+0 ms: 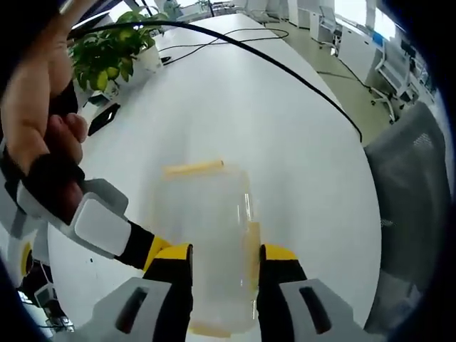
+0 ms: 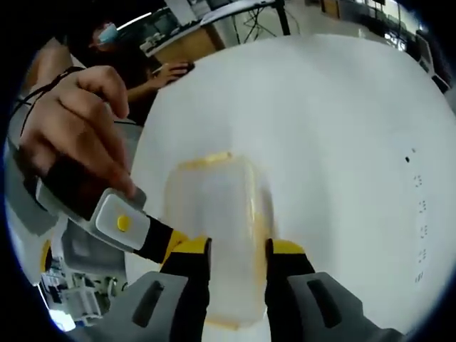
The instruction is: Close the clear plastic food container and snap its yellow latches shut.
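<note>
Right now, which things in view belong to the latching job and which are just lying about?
Job:
clear plastic food container
yellow latch
left gripper
right gripper

Lying about:
potted plant
black cable
black phone-like object
grey office chair
white table

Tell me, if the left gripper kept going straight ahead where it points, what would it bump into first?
The clear plastic container, it seems. It already sits between the left gripper's yellow-tipped jaws, so pushing forward would likely press into it at once. Beyond lies the white table.
</note>
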{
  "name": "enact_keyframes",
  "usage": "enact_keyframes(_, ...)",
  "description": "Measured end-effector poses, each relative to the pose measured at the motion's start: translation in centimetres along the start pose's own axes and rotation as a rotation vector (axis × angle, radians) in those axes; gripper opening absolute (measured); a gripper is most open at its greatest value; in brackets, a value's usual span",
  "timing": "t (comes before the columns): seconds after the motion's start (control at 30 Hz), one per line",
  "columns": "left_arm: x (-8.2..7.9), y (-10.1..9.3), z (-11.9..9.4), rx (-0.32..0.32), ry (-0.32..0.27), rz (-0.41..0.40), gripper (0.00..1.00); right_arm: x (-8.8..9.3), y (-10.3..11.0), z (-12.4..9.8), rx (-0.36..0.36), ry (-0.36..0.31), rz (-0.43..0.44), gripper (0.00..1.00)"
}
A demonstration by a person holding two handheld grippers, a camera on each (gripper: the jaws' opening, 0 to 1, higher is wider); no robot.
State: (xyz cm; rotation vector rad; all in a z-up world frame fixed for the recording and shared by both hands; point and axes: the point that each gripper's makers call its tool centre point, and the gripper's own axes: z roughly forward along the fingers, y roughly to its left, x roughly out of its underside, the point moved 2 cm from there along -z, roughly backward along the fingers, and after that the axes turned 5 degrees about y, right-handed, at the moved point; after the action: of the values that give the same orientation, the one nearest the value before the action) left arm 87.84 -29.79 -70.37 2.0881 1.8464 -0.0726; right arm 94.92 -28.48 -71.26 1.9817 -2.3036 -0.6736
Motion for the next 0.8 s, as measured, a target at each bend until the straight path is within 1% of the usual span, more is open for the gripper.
enact_keyframes(0.03, 0.0, 0.1, 0.1, -0.011, -0.008, 0.010, 0.26, 0.0, 0.0, 0.1, -0.002, -0.003, -0.018, 0.25)
enact_keyframes(0.07, 0.2, 0.2, 0.0, -0.020, -0.008, 0.011, 0.26, 0.0, 0.1, 0.1, -0.001, -0.005, -0.016, 0.25)
enact_keyframes(0.1, 0.3, 0.3, 0.0, -0.020, -0.021, -0.010, 0.26, 0.0, 0.0, 0.1, 0.000, -0.008, -0.016, 0.25)
enact_keyframes(0.13, 0.4, 0.3, -0.1, -0.017, -0.025, -0.009, 0.26, -0.1, 0.1, 0.1, 0.000, -0.011, -0.014, 0.25)
enact_keyframes(0.33, 0.2, 0.2, 0.1, -0.009, -0.016, -0.008, 0.27, -0.5, 0.4, 0.3, 0.006, 0.008, -0.018, 0.26)
enact_keyframes(0.57, 0.0, 0.0, 0.0, -0.016, 0.003, -0.003, 0.27, -0.8, 1.0, 0.4, 0.001, -0.005, -0.015, 0.27)
enact_keyframes(0.7, -0.1, -0.1, -0.1, -0.021, 0.013, 0.003, 0.28, -1.0, 1.7, 0.3, 0.009, -0.010, -0.026, 0.27)
enact_keyframes(0.8, -0.1, 0.0, -0.2, -0.020, 0.016, 0.004, 0.29, -1.3, 2.2, 0.2, 0.028, -0.005, -0.065, 0.28)
